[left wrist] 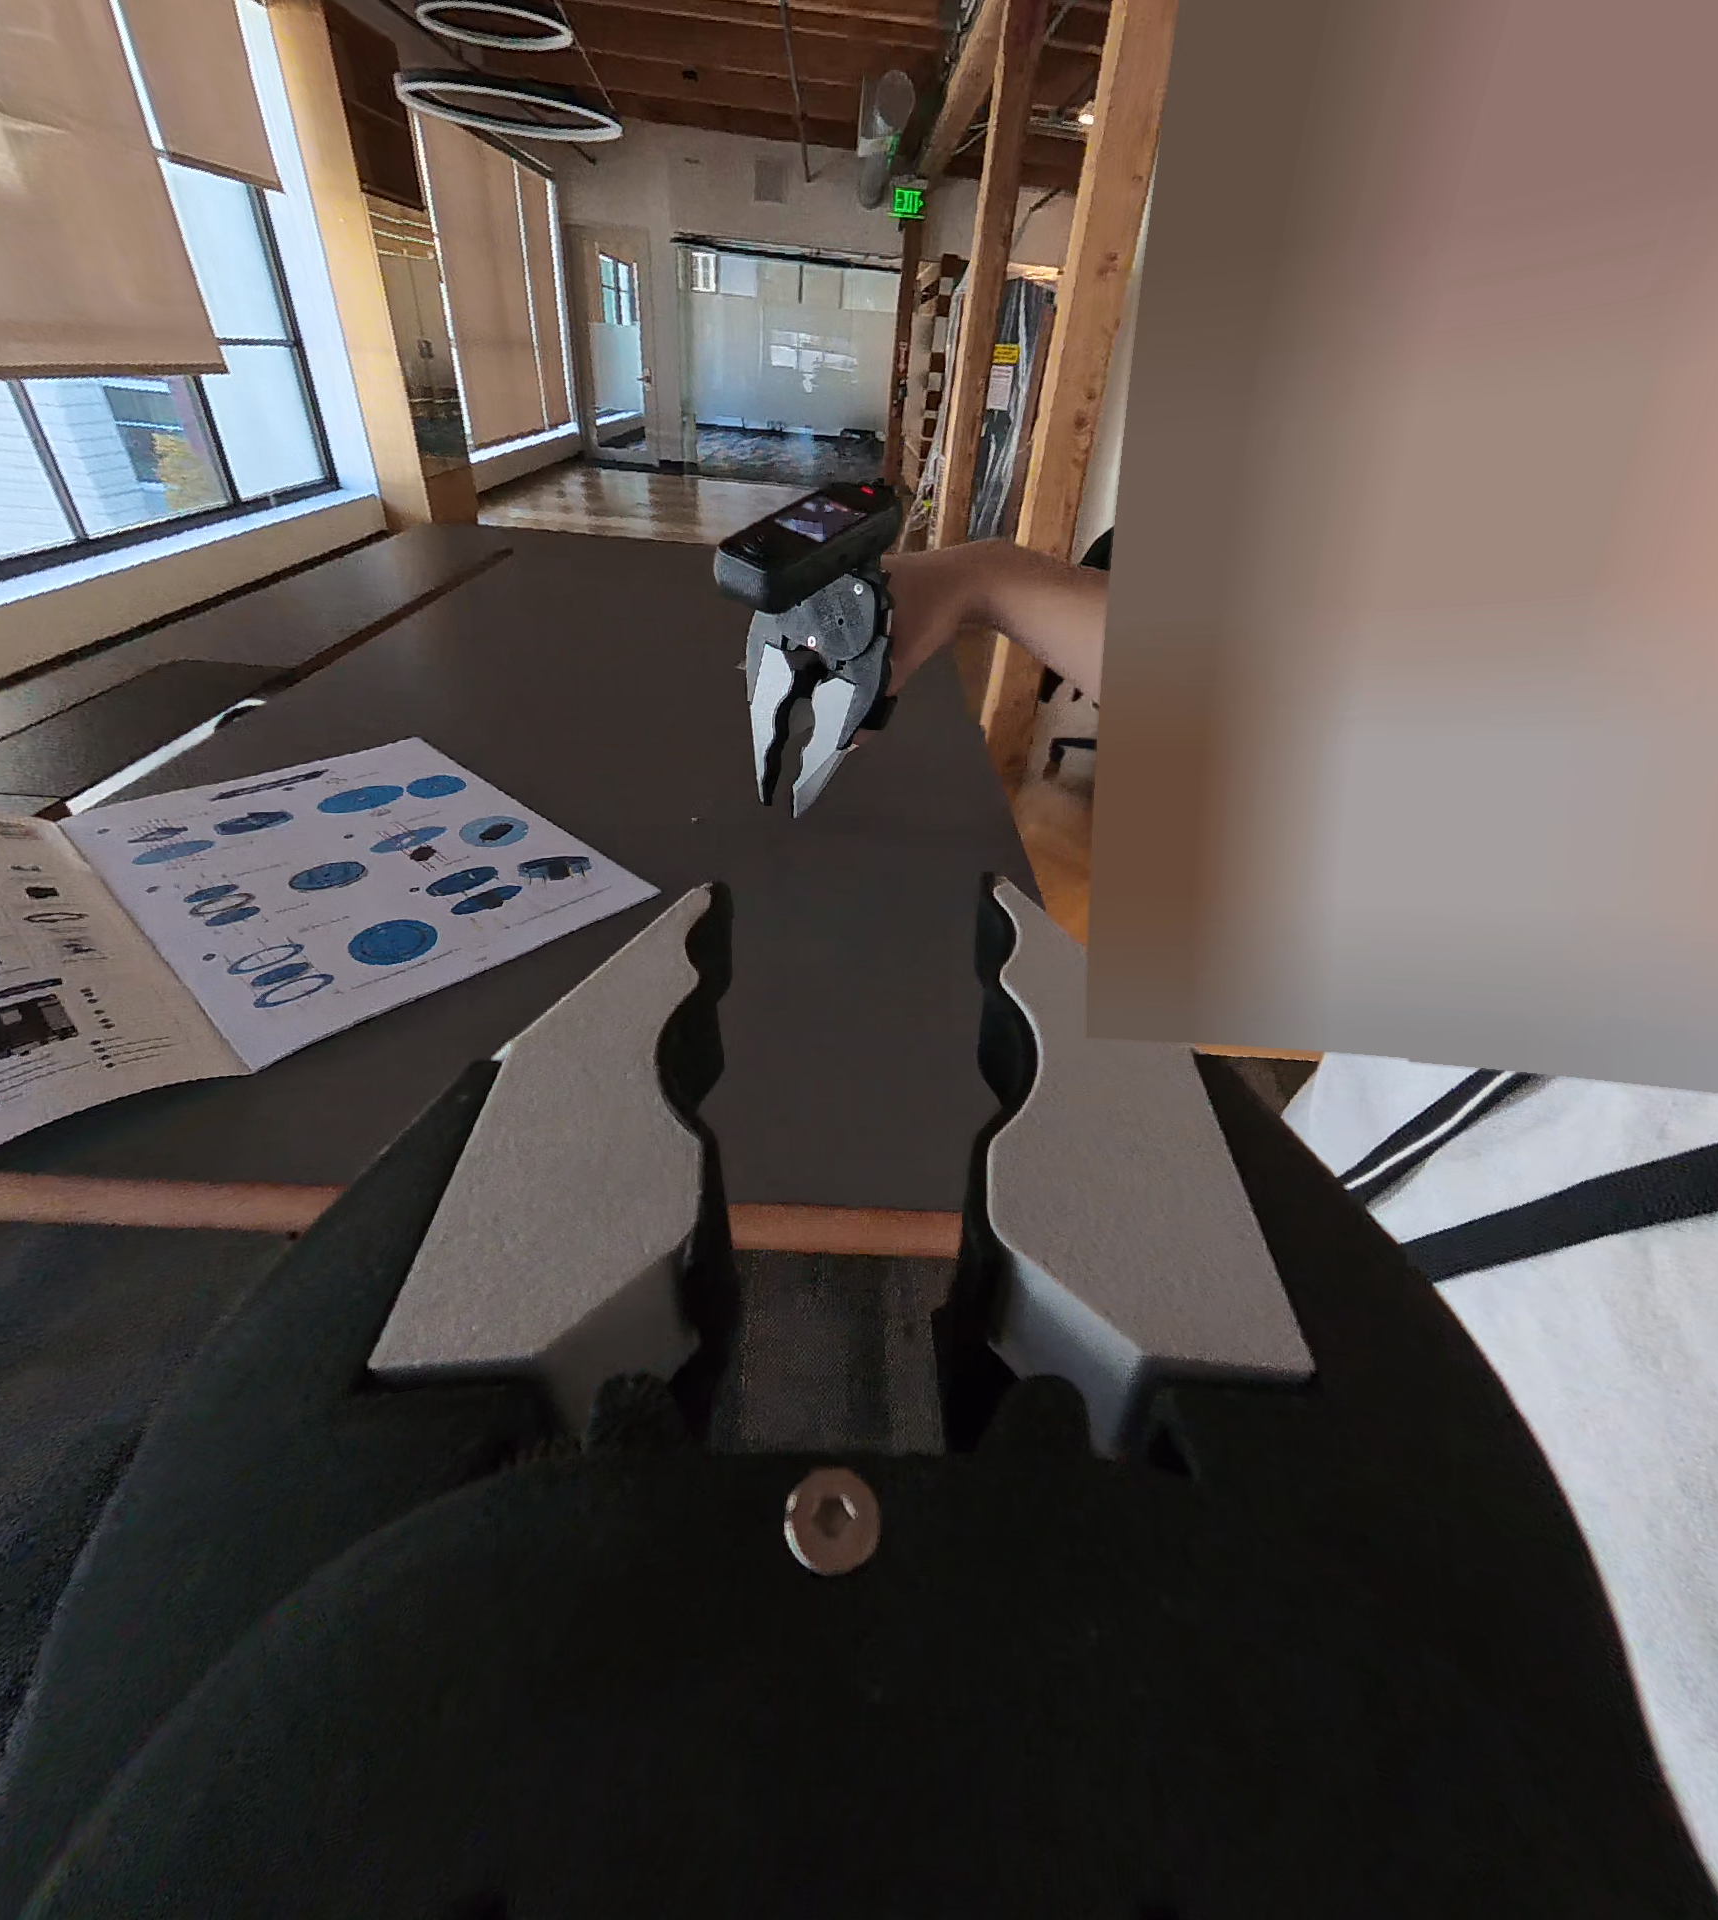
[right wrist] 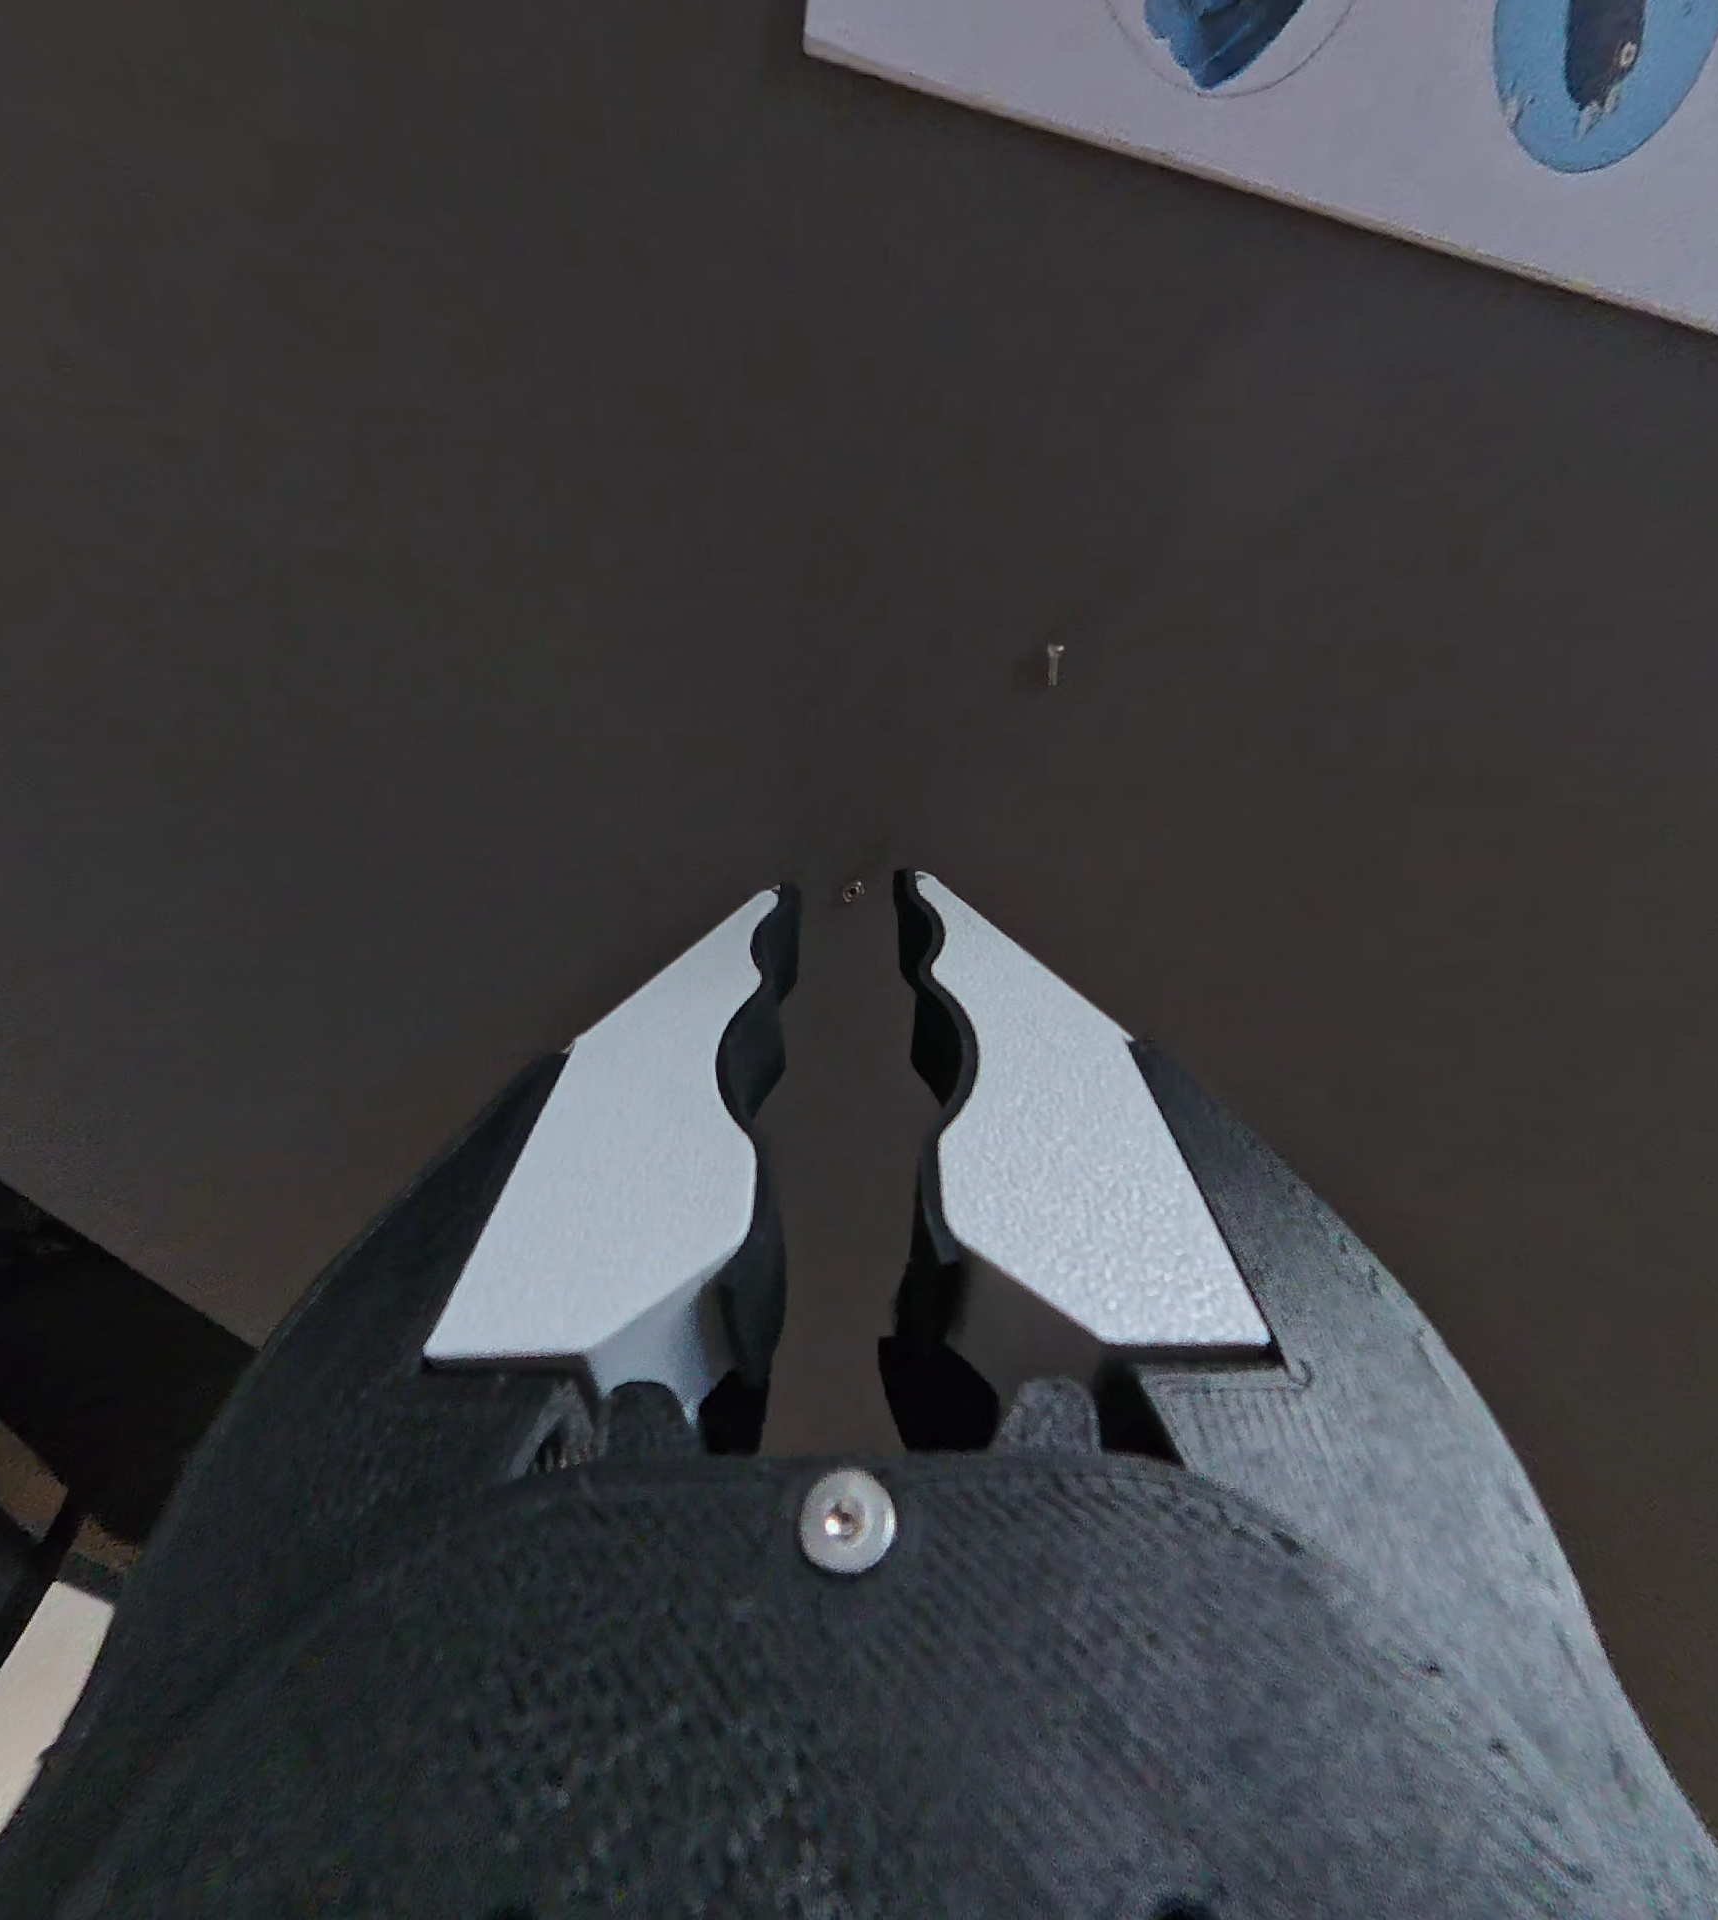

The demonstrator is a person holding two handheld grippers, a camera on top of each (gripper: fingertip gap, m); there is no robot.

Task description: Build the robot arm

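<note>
My left gripper [left wrist: 850,894] is open and empty, held above the near edge of a dark table [left wrist: 543,665]. My right gripper [right wrist: 847,885] points down at the table top, jaws a little apart, with a tiny screw [right wrist: 851,890] lying on the table between its fingertips. It is not closed on the screw. A second small screw [right wrist: 1052,663] lies on the table a little beyond and to the right. The right gripper also shows in the left wrist view [left wrist: 782,800], held by a hand over the table's right part, with a camera on top.
An open instruction booklet [left wrist: 242,914] with blue diagrams lies on the table's left side; its corner shows in the right wrist view [right wrist: 1406,135]. The table's wooden front edge [left wrist: 211,1205] is near. A person in a white shirt [left wrist: 1613,1351] stands at the right. The tips of one gripper are about 40 centimetres away from the tips of the other.
</note>
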